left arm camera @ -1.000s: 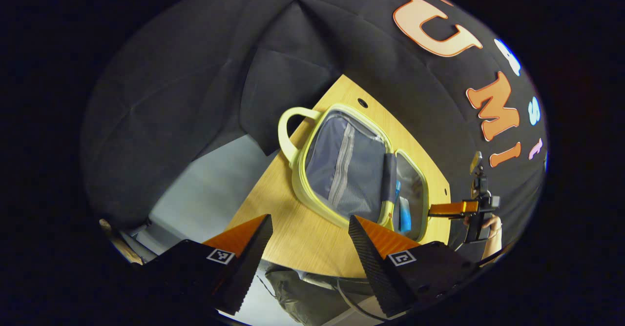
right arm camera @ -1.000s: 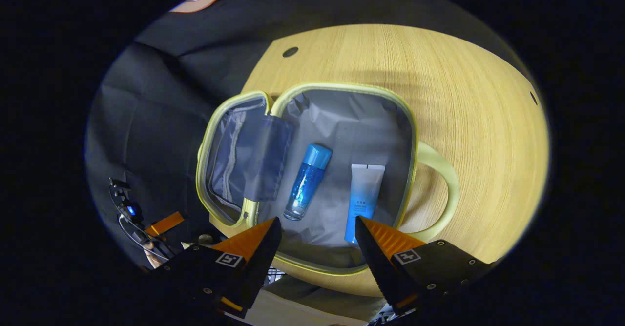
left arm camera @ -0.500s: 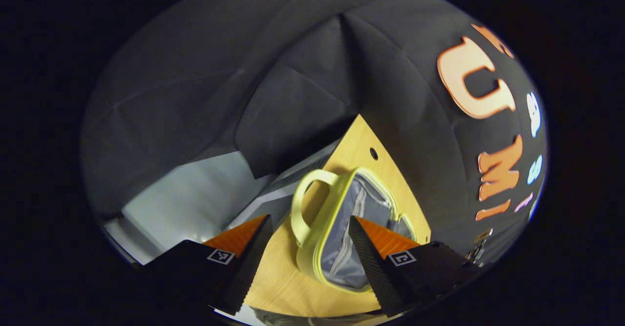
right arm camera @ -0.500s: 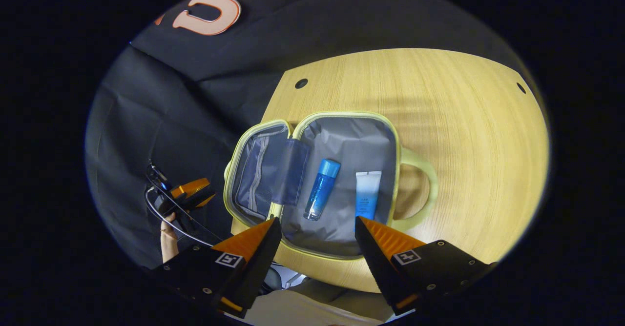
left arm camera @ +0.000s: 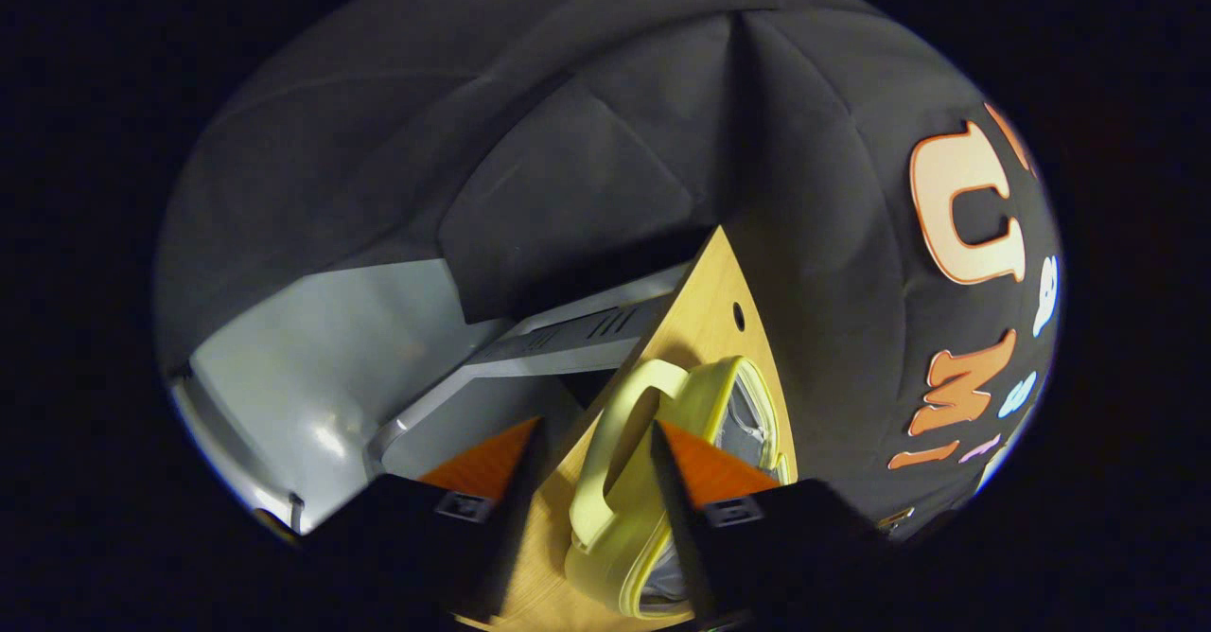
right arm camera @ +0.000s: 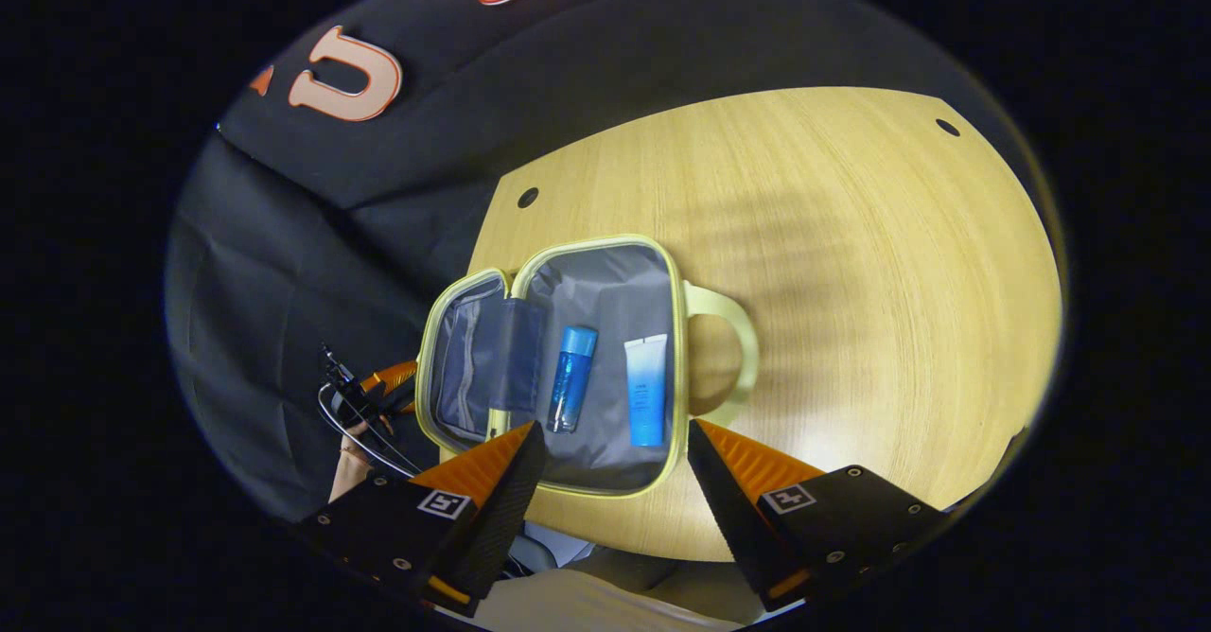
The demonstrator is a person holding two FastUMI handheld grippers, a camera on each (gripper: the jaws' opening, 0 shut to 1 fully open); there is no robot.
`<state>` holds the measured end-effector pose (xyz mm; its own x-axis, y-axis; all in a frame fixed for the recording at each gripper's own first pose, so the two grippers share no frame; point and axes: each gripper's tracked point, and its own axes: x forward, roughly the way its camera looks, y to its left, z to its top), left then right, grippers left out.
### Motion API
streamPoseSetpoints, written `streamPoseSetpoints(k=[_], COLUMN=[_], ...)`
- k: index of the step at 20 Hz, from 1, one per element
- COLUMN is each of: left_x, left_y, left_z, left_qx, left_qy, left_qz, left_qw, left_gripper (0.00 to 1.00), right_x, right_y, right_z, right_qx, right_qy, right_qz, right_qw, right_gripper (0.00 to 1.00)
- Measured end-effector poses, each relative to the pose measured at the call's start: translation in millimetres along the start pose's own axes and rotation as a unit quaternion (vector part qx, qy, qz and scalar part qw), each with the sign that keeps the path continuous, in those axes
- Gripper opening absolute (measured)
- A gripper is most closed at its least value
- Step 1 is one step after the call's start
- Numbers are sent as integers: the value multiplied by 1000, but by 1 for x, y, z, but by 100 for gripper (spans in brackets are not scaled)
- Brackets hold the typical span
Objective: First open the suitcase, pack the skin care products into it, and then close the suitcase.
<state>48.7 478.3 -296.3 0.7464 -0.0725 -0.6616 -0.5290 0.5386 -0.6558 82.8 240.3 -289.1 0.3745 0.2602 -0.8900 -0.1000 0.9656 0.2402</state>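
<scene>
The pale yellow suitcase [right arm camera: 598, 242] lies open on the wooden table [right arm camera: 851, 282]. Its grey-lined base holds a blue bottle [right arm camera: 570, 378] and a white-and-blue tube [right arm camera: 646, 391], side by side. The lid [right arm camera: 462, 367] is folded out to the left. My right gripper [right arm camera: 615, 427] hovers open above the base's near edge, holding nothing. In the left gripper view, my left gripper [left arm camera: 594, 424] is low at the lid's outer side, fingers either side of the lid's handle [left arm camera: 588, 490], with table showing between the left finger and the handle. The right gripper view shows it [right arm camera: 402, 381] beside the lid.
The base's own handle [right arm camera: 743, 348] sticks out to the right over bare table. A hand [right arm camera: 345, 443] holds the left gripper past the table's left edge. In the left gripper view a grey table frame [left arm camera: 568, 343] and grey floor [left arm camera: 312, 348] lie beyond that edge.
My left gripper came down and in toward the lid until its handle sits between the fingers, which narrowed a little. My right gripper drew back and up from the base.
</scene>
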Motion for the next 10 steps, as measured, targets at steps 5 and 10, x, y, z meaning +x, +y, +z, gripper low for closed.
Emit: streamPoseSetpoints(k=[5,10], left_x=[-8,-54], left_y=[-24,-71], left_z=[-8,1], left_qx=[45,142], left_qy=[1,-20], left_qz=[1,12], left_qw=[999,990], left_gripper=[11,11], right_x=[0,-4], right_y=[-3,3], right_z=[5,16], right_qx=[4,10], right_qy=[-9,-19], right_qz=[0,19], right_qw=[1000,1000], right_gripper=[96,96])
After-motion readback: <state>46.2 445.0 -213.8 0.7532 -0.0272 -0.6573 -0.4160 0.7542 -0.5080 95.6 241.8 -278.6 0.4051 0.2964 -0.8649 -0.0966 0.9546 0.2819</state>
